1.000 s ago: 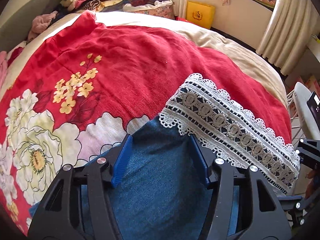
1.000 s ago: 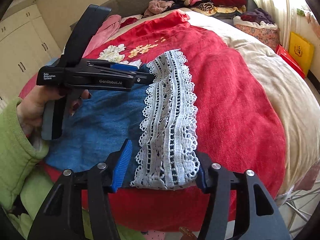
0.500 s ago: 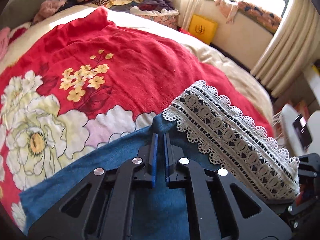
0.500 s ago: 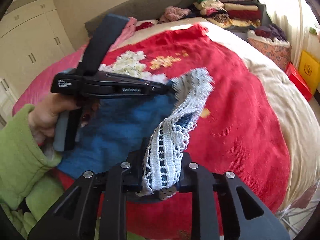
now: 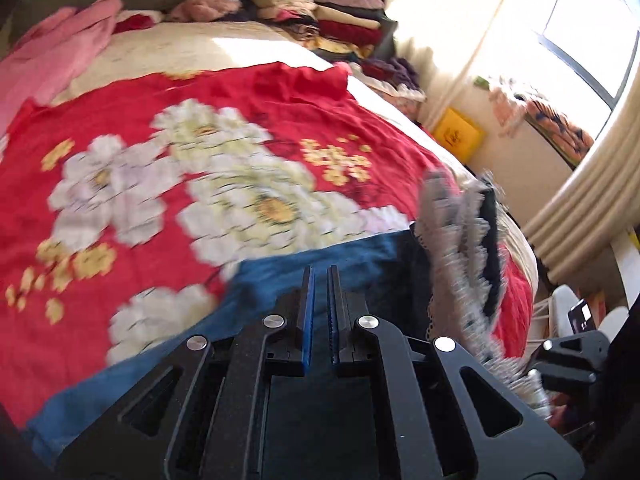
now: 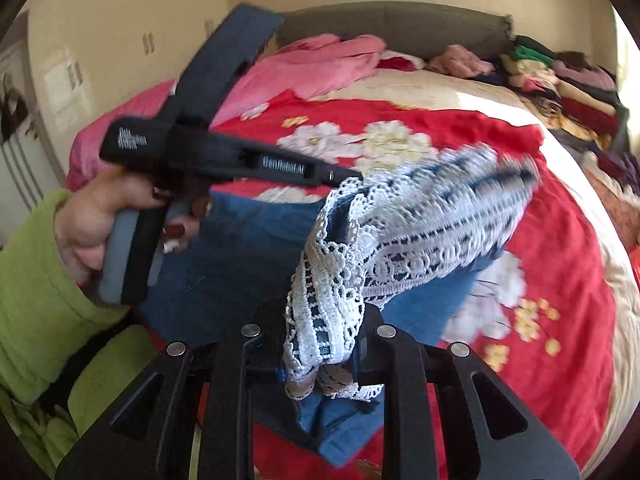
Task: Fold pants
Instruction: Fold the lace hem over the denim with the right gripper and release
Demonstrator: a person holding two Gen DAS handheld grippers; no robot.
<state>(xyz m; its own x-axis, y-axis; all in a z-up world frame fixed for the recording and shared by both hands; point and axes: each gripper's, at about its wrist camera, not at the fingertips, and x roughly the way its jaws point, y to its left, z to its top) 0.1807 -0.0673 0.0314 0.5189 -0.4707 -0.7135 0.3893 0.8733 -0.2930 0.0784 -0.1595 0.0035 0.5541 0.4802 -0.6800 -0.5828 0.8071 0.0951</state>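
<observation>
Red floral bedspread [image 5: 248,120] fills mid-frame, clothes pile [image 5: 328,20] upper right; both tongs pinch lace-hemmed pants [image 6: 248,264].

2 grippers: the left gripper [image 5: 320,312] and the right gripper [image 6: 320,344]. 1 pair of blue pants [image 6: 248,264] with 1 white lace hem band [image 6: 400,240]. 1 red floral bedspread [image 5: 240,128], 1 pink blanket [image 6: 312,64], 1 hand [image 6: 100,216], 1 green sleeve [image 6: 36,300], 1 yellow box [image 5: 458,136].
</observation>
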